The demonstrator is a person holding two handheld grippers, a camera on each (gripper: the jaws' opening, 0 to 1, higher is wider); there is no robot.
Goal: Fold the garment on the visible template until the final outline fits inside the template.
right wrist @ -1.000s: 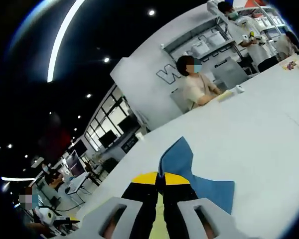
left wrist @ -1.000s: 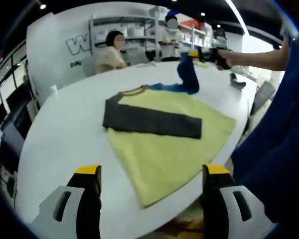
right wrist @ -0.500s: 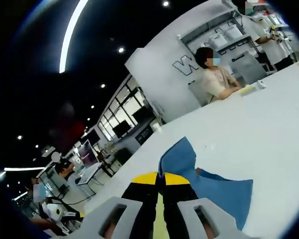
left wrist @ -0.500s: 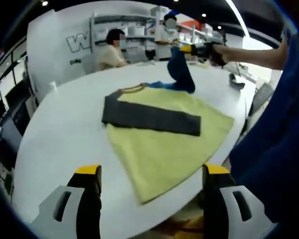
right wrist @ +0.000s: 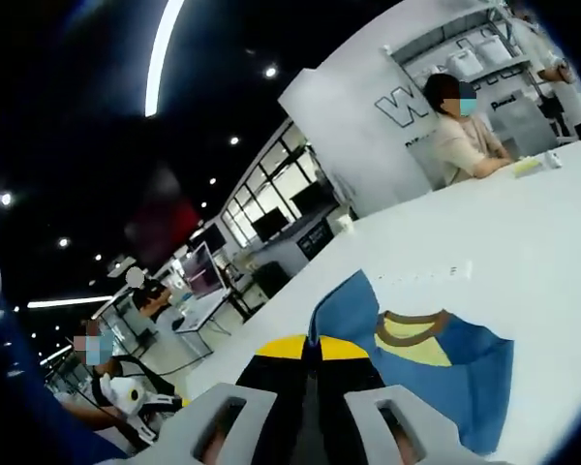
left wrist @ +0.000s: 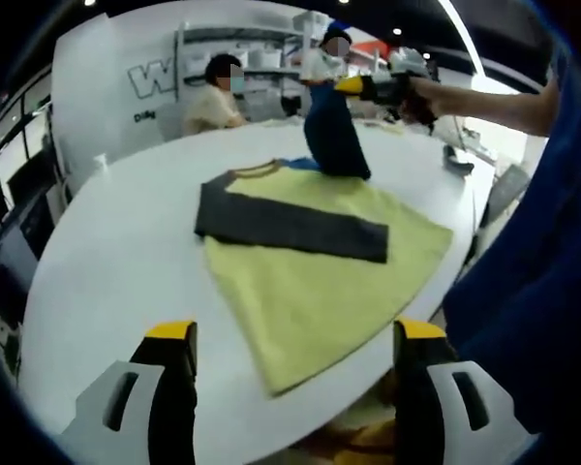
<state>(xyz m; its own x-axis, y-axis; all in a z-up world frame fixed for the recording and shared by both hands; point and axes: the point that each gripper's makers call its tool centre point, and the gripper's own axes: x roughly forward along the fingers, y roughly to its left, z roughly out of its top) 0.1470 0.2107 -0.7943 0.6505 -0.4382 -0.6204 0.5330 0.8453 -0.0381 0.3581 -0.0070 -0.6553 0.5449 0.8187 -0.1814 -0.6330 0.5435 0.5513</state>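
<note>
A yellow shirt [left wrist: 320, 262] lies flat on the round white table [left wrist: 107, 242], its brown-edged collar [left wrist: 257, 174] at the far side. One dark grey sleeve [left wrist: 290, 225] is folded across the chest. The other sleeve, blue [left wrist: 331, 136], is pulled up off the table and hangs stretched from my right gripper [left wrist: 353, 87], which is shut on its end. In the right gripper view the shut jaws [right wrist: 315, 344] pinch the blue sleeve [right wrist: 349, 305], with the collar [right wrist: 407, 325] just beyond. My left gripper [left wrist: 296, 334] is open, empty, above the table's near edge and short of the shirt's hem.
A person sits at the table's far side [left wrist: 211, 102] and another stands behind [left wrist: 324, 68] before white shelves. A small dark object [left wrist: 460, 160] lies at the table's right edge. Blue clothing of the person holding the grippers [left wrist: 533, 291] fills the right side.
The right gripper has raised the blue sleeve higher and carried it a little left, over the shirt's shoulder, stretching it taut. The left gripper has stayed open in place.
</note>
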